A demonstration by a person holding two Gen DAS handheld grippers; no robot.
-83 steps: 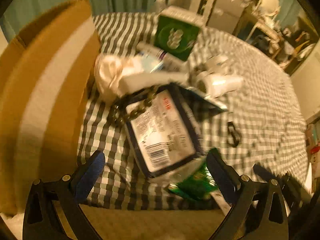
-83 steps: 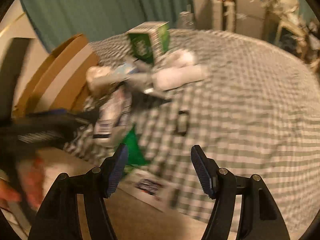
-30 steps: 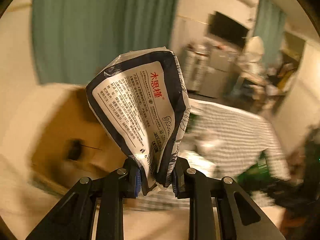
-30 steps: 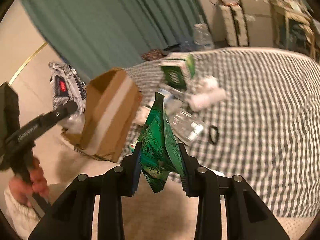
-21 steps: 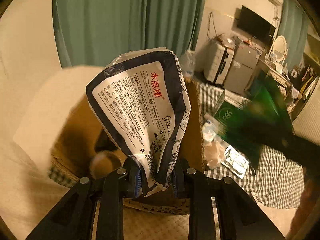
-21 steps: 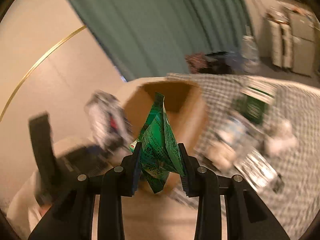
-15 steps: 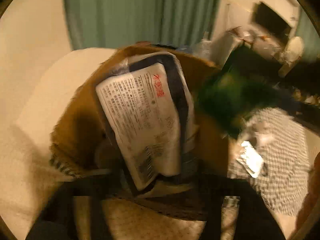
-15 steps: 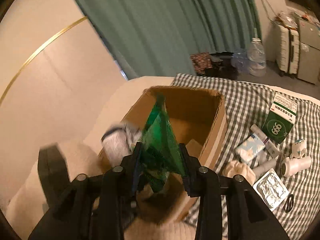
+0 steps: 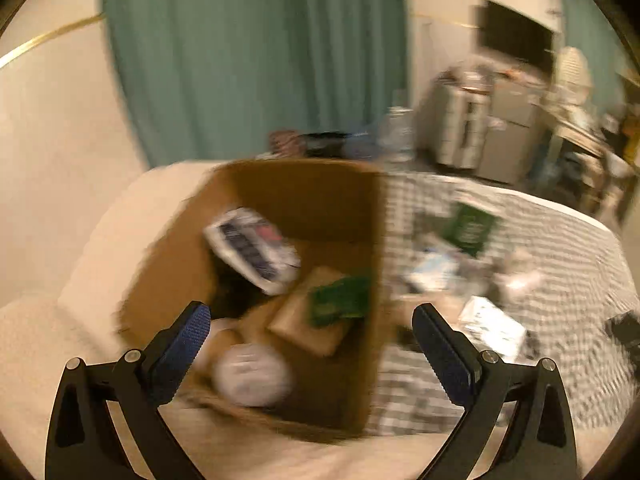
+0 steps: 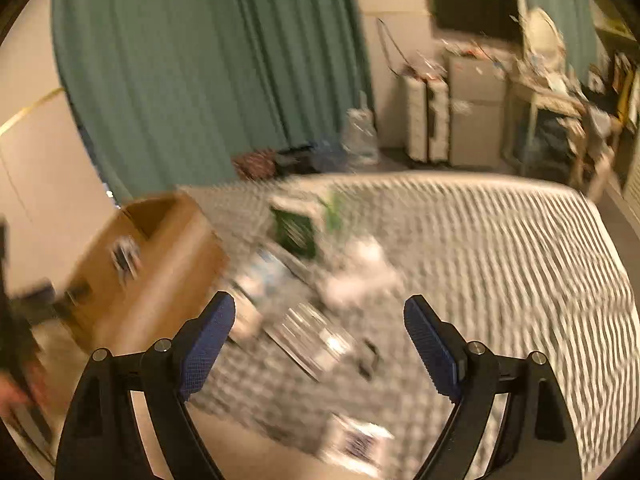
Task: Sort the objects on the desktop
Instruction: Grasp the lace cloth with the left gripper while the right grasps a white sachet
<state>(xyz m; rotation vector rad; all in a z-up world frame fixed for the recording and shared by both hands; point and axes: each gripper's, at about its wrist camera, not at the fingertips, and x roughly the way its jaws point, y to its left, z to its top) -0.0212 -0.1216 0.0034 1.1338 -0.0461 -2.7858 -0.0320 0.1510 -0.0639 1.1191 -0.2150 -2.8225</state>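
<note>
An open cardboard box (image 9: 360,280) stands at the left end of the checked cloth (image 9: 560,248). Inside it lie the dark-edged white packet (image 9: 252,250), the green packet (image 9: 340,298) and a round white object (image 9: 250,374). My left gripper (image 9: 310,338) hangs open above the box with nothing between its fingers. In the right wrist view the box (image 10: 160,280) is at the left, blurred. My right gripper (image 10: 320,326) is over the pile on the cloth, its jaws opening and empty. A green carton (image 10: 298,228), white bottles (image 10: 360,272) and a foil pack (image 10: 316,336) lie there.
A teal curtain (image 9: 256,60) hangs behind the box. Suitcases and cabinets (image 10: 452,120) stand at the back right. A small dark object (image 9: 624,328) lies on the cloth at the right. A flat printed packet (image 10: 360,444) sits at the cloth's near edge. A hand (image 10: 16,392) shows at far left.
Both grippers have let go: the dark-edged white packet and the green packet now lie in the box. The right gripper has swung away to the right, over the pile on the cloth.
</note>
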